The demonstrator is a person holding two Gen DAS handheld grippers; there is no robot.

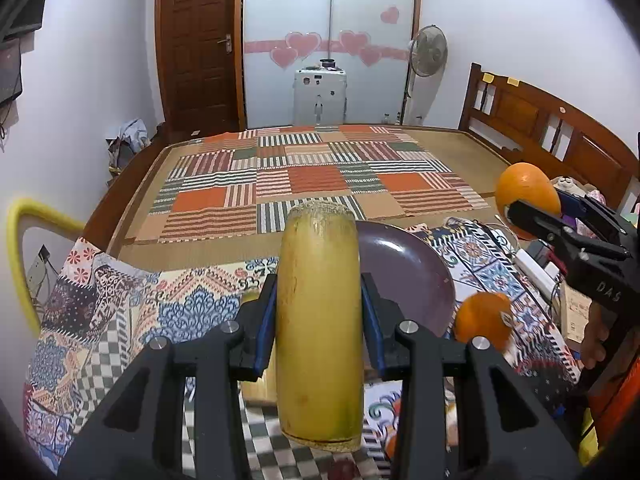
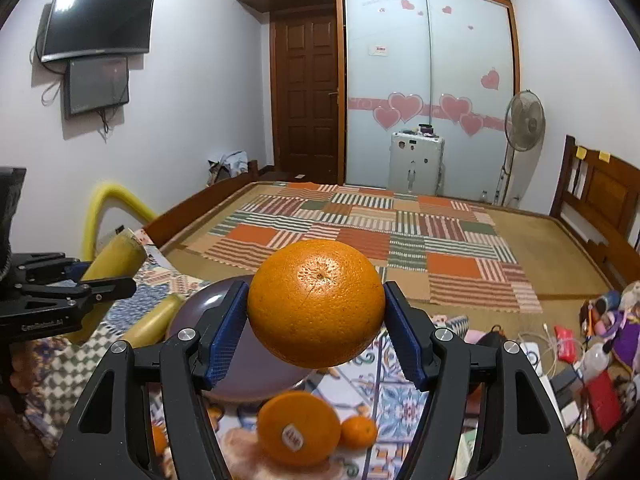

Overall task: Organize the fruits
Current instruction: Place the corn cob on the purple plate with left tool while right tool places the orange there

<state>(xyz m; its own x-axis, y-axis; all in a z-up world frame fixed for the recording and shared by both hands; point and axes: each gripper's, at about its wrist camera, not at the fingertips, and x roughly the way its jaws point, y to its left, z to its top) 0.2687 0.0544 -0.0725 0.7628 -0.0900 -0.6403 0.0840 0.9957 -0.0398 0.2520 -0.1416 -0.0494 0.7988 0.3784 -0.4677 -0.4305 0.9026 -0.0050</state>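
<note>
Left wrist view: left gripper (image 1: 320,322) pinching a yellow banana piece (image 1: 319,320), blue pads (image 1: 265,326) pressed on both flanks, fruit held above the patterned cloth (image 1: 132,304). Purple plate (image 1: 404,276) just behind at 1 o'clock. Sticker-bearing orange (image 1: 483,320) lying on the cloth at 3 o'clock. Right gripper (image 1: 532,210) at 2 o'clock, clamping a large orange (image 1: 526,188).

Right wrist view: right gripper (image 2: 316,334) pinching the large orange (image 2: 316,302) between its pads, lifted over the purple plate (image 2: 240,380). Sticker-bearing orange (image 2: 298,426) at 6 o'clock below, small orange (image 2: 359,432) touching it. Second banana piece (image 2: 154,320) at 9 o'clock, beside the plate. Left gripper (image 2: 116,276) further out at 9 o'clock, gripping the banana piece (image 2: 116,258).
</note>
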